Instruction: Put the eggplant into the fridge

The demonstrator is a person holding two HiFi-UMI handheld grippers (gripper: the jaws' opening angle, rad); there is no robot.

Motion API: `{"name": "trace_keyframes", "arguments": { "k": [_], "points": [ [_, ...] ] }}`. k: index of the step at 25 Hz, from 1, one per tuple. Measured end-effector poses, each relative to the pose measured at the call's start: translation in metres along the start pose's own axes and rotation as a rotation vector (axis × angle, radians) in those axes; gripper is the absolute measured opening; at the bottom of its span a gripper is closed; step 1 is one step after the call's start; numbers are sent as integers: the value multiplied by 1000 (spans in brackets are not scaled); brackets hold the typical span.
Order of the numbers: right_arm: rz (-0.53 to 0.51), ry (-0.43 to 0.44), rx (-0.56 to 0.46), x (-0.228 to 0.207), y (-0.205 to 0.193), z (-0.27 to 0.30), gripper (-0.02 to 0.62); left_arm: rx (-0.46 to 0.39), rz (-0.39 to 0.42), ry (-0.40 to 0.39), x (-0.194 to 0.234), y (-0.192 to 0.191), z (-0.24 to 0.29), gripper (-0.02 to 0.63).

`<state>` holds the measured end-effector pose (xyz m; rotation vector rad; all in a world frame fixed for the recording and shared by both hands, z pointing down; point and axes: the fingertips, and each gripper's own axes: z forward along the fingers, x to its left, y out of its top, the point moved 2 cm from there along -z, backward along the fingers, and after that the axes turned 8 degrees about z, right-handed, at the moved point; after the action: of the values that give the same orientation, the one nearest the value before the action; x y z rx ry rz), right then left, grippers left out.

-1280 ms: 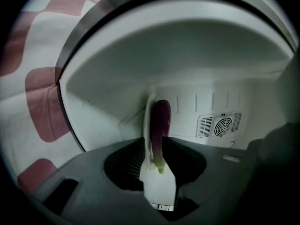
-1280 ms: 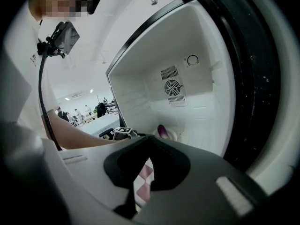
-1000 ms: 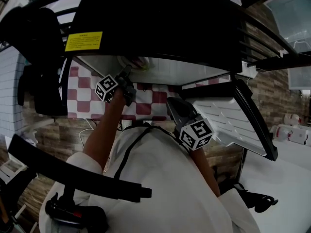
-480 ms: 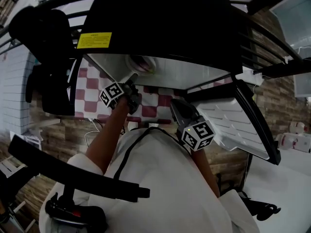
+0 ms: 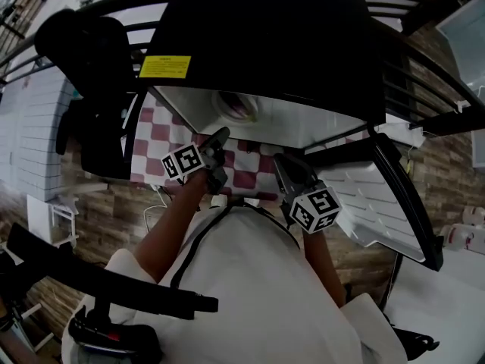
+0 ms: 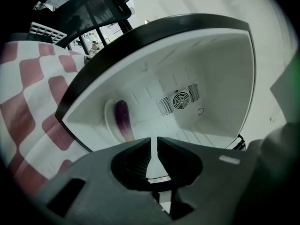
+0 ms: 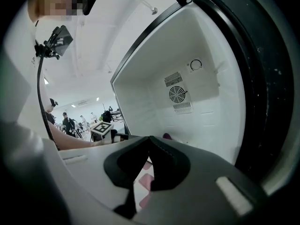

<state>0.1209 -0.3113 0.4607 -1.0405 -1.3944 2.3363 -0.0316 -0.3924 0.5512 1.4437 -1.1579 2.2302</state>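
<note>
The purple eggplant (image 6: 123, 118) lies on a white plate (image 6: 110, 122) on the floor of the open black fridge (image 5: 258, 36), at its left side. In the head view the eggplant (image 5: 238, 107) shows just inside the opening. My left gripper (image 6: 153, 146) is outside the fridge mouth, pointing in. Its jaws are closing to a thin slit with nothing between them. That left gripper (image 5: 221, 136) hangs in front of the checked cloth. My right gripper (image 7: 149, 139) is shut and empty, a little before the opening, and its tips hide most of the eggplant (image 7: 167, 136).
The fridge door (image 5: 367, 196) stands swung open to the right, white inner side up. A red and white checked cloth (image 5: 155, 139) lies under the fridge's left side. A fan grille (image 6: 180, 98) sits on the fridge's back wall. A black frame (image 5: 91, 59) stands at left.
My left gripper has drawn back out of the fridge opening, away from the eggplant, which stays on the plate inside. The right gripper has barely moved.
</note>
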Motion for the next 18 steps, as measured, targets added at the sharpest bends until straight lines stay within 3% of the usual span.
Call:
{"name": "trace_keyframes", "arguments": {
  "k": [8, 18],
  "points": [
    [-4, 16, -40, -2, 12, 4, 8, 1, 132, -9, -29, 13, -44, 6],
    [-22, 19, -67, 3, 15, 2, 7, 89, 422, -55, -67, 8, -71, 6]
  ]
}}
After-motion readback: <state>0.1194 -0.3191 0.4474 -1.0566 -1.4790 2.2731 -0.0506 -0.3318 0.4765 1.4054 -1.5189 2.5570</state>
